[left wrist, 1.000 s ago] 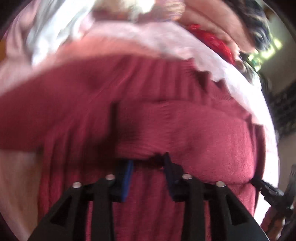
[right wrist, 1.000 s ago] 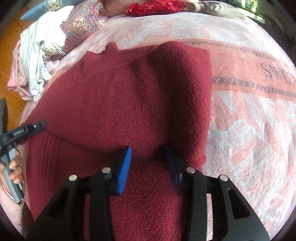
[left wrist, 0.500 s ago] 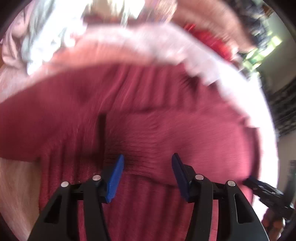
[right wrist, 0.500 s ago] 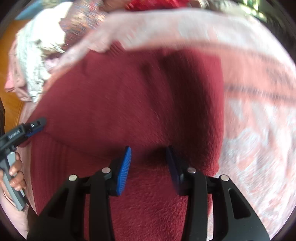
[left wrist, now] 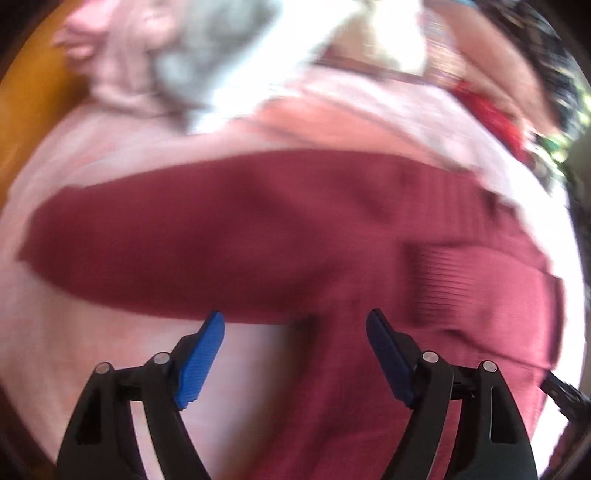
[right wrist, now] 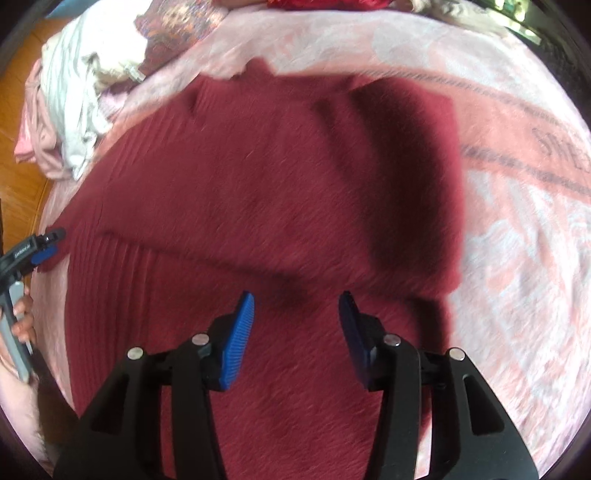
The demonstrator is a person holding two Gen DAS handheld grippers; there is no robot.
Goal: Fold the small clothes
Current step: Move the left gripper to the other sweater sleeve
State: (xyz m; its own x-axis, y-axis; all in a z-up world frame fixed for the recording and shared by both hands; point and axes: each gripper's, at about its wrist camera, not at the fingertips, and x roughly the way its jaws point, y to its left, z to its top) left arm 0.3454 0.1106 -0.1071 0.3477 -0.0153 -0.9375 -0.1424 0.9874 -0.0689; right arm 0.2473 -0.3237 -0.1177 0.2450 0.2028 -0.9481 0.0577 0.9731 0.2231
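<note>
A dark red knit sweater (right wrist: 258, 192) lies flat on a pink blanket (right wrist: 517, 229), its right side folded over the body. In the blurred left wrist view a long sleeve (left wrist: 166, 240) stretches to the left, and a ribbed cuff (left wrist: 454, 280) lies on the body at the right. My left gripper (left wrist: 295, 314) hangs over the sweater's lower edge, its jaws opening wide, with nothing between the pads. It also shows at the left edge of the right wrist view, as the left gripper (right wrist: 44, 247) in a hand (right wrist: 22, 317). My right gripper (right wrist: 296, 295) hovers over the sweater's middle with its jaws opening, gripping nothing.
A pile of white and pink clothes (right wrist: 74, 92) lies at the bed's far left corner beside a patterned cloth (right wrist: 173, 33). A bright red item (right wrist: 325, 3) sits at the far edge. Wooden floor (right wrist: 14, 110) shows left of the bed. The right gripper's tip (left wrist: 561, 391) shows at the lower right of the left wrist view.
The left gripper let go of the folded cuff, opened wide and swung left toward the spread sleeve. The right gripper's jaws widened and it shifted slightly over the sweater.
</note>
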